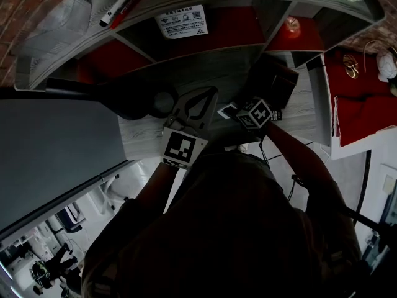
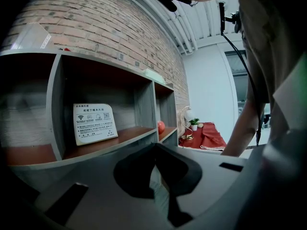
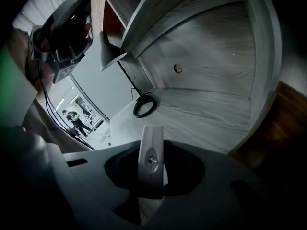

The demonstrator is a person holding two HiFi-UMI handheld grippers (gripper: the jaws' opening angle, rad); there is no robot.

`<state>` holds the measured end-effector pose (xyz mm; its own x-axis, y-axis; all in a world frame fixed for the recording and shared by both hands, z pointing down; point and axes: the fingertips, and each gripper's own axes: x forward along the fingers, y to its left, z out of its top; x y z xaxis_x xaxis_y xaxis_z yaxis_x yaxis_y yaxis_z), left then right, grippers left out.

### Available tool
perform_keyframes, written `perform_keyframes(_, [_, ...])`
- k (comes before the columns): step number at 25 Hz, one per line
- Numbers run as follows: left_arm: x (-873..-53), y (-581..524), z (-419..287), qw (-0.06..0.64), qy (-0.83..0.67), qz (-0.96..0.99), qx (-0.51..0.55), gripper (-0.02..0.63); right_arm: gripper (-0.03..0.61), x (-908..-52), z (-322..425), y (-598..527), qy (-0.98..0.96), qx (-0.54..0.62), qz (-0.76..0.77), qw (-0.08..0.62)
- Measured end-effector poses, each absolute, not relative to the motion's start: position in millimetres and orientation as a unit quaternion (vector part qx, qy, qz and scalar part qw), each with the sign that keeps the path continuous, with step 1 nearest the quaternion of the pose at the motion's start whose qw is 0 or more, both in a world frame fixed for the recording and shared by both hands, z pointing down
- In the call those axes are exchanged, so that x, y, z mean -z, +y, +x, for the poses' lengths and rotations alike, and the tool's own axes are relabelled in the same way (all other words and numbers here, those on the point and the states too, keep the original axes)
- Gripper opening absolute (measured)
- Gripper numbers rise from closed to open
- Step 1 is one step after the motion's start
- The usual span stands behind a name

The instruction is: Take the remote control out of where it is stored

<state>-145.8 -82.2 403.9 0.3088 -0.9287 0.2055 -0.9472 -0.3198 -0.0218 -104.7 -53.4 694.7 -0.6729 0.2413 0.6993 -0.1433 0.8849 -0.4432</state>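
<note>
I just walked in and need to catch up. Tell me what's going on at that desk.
A person stands at a grey desk under a shelf unit, with a gripper in each hand. The right gripper is shut on a slim grey thing, apparently the remote control, and holds it over the desktop near a dark box. The left gripper is shut and empty, pointing toward the shelves.

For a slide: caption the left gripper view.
Closed left gripper faces a grey wooden shelf unit holding a white printed Wi-Fi card against a red brick wall.
</note>
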Motion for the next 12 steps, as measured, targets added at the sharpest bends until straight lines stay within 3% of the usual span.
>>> perform_keyframes(4, [-401.3, -81.5, -147.6, 0.018, -0.569, 0.814, -0.113, 0.012, 0.086, -708.8, -101.6, -50.9, -0.865, -0.287, -0.019, 0.411])
perform_keyframes(12, [-402.1, -79.2, -148.3, 0.016, -0.566, 0.816, -0.115, 0.012, 0.086, -728.5, -95.8, -59.0, -0.854, -0.319, 0.017, 0.41])
